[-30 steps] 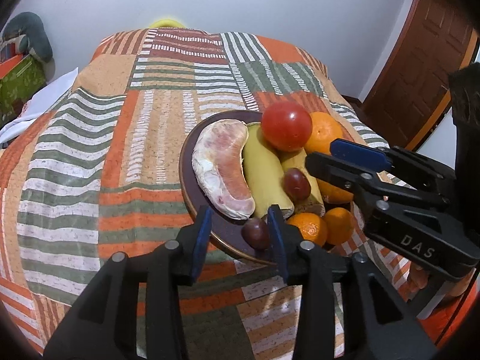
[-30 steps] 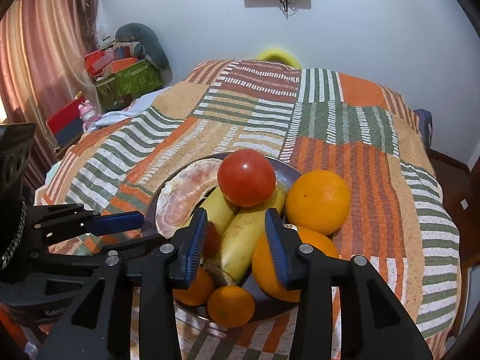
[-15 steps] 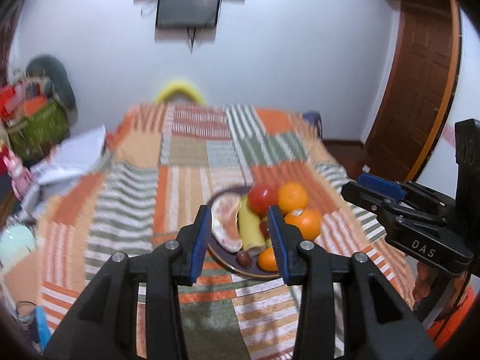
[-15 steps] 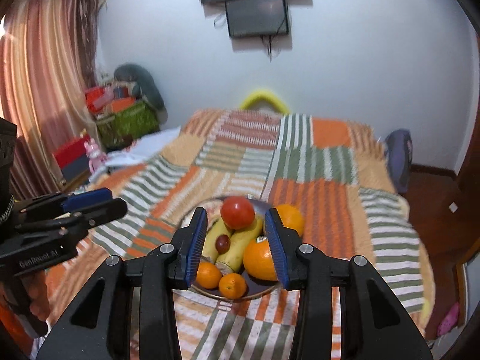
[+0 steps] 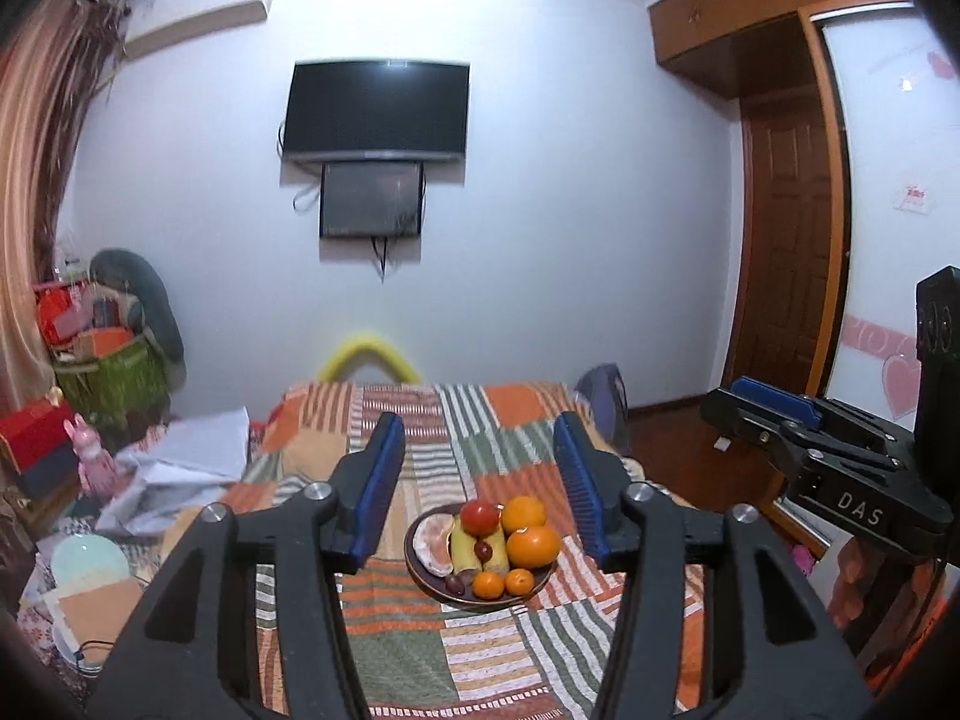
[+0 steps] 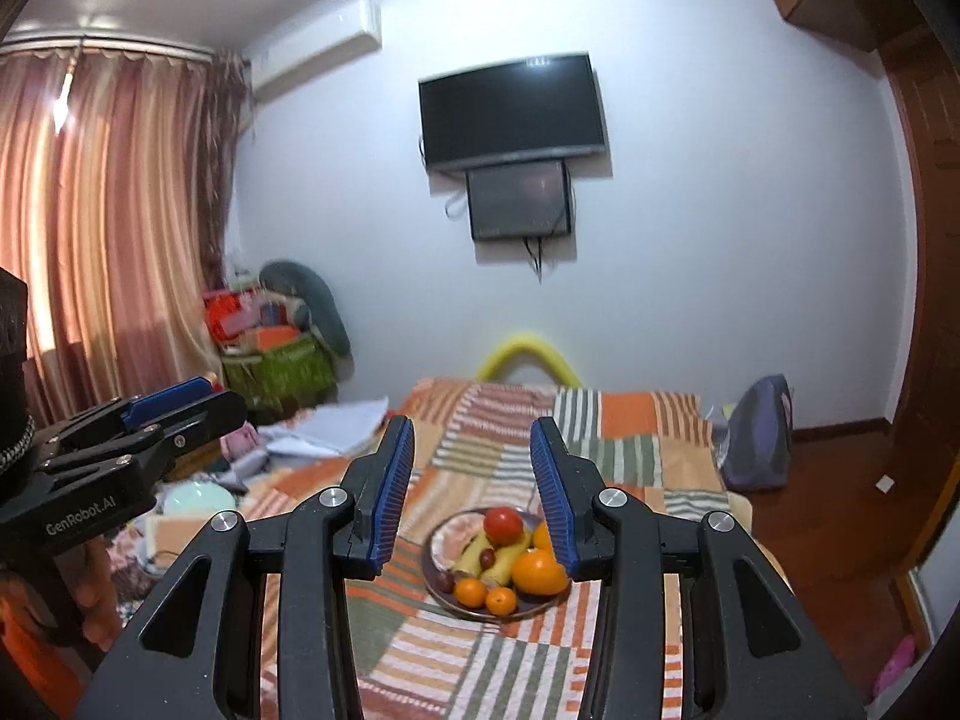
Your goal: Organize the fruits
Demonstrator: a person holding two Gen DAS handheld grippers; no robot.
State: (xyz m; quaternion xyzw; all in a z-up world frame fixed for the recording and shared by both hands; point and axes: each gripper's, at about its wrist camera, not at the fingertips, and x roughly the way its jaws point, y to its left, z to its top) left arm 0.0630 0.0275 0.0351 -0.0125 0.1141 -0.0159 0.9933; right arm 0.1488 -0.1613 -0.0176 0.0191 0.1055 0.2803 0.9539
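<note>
A dark round plate (image 5: 423,570) sits on the striped bedspread and also shows in the right wrist view (image 6: 433,564). It holds a red tomato (image 5: 480,515), oranges (image 5: 533,546), bananas (image 5: 462,546), a peeled pomelo piece (image 5: 437,543), dark grapes (image 5: 482,551) and small tangerines (image 5: 487,585). My left gripper (image 5: 483,495) is open and empty, well back from and above the plate. My right gripper (image 6: 474,489) is open and empty, also well back from the plate. Each gripper shows from the side in the other's view.
The bed (image 5: 510,654) has a patchwork cover. Papers, boxes and a green basket (image 5: 111,378) crowd the left side. A television (image 5: 378,111) hangs on the far wall. A wooden door (image 5: 786,252) and a backpack (image 6: 759,435) are at the right.
Both grippers have pulled far back and up from the plate and opened wider. The fruit on the plate has not moved.
</note>
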